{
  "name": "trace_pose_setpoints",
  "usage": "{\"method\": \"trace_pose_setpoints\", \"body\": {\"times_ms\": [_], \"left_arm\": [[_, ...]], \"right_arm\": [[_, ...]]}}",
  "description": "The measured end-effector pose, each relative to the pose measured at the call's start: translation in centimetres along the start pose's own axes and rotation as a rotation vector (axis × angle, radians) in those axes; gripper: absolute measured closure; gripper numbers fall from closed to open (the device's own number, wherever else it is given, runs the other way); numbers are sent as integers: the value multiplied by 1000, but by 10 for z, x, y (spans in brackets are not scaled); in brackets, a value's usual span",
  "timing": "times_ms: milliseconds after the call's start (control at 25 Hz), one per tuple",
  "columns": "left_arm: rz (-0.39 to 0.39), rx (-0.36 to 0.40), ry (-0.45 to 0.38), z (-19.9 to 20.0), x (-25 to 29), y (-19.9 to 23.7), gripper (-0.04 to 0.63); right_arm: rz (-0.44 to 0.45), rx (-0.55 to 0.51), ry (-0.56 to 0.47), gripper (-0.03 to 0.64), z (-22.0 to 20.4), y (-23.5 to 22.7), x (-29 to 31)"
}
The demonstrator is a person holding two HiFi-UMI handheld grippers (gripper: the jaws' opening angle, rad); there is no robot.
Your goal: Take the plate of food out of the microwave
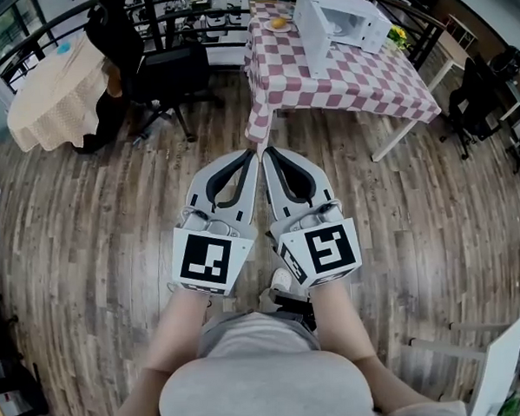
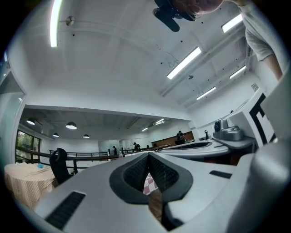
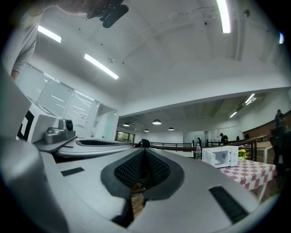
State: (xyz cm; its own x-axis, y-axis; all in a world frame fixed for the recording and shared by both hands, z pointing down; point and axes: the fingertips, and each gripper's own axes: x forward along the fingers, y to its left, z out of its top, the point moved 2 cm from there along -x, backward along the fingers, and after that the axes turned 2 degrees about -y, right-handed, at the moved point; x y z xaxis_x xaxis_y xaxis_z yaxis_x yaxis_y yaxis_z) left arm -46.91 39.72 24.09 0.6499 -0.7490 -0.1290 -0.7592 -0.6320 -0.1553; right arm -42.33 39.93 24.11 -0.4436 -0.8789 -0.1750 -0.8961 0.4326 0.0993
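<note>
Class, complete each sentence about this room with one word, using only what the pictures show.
1. The white microwave stands on a table whose pink-and-white cloth has a ______ pattern.
2. The left gripper and the right gripper are side by side, each with its jaws ______ and nothing between them.
3. Next to the round table with the beige cloth stands a black office ______.

Missing words: checked; shut; chair.
</note>
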Motion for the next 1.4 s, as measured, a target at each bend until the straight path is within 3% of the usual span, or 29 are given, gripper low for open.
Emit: {"method": "trace_pose_setpoints", "body": {"times_ms": [880,1400], "left_arm": [[-42,-20,-29,-8,175,-85,594],[-68,-32,-26,-21,240,-96,594]], "right_arm": [[-88,-32,38,595,-21,-191,-22],[-165,-19,51,595,-37,-262,-15]]}}
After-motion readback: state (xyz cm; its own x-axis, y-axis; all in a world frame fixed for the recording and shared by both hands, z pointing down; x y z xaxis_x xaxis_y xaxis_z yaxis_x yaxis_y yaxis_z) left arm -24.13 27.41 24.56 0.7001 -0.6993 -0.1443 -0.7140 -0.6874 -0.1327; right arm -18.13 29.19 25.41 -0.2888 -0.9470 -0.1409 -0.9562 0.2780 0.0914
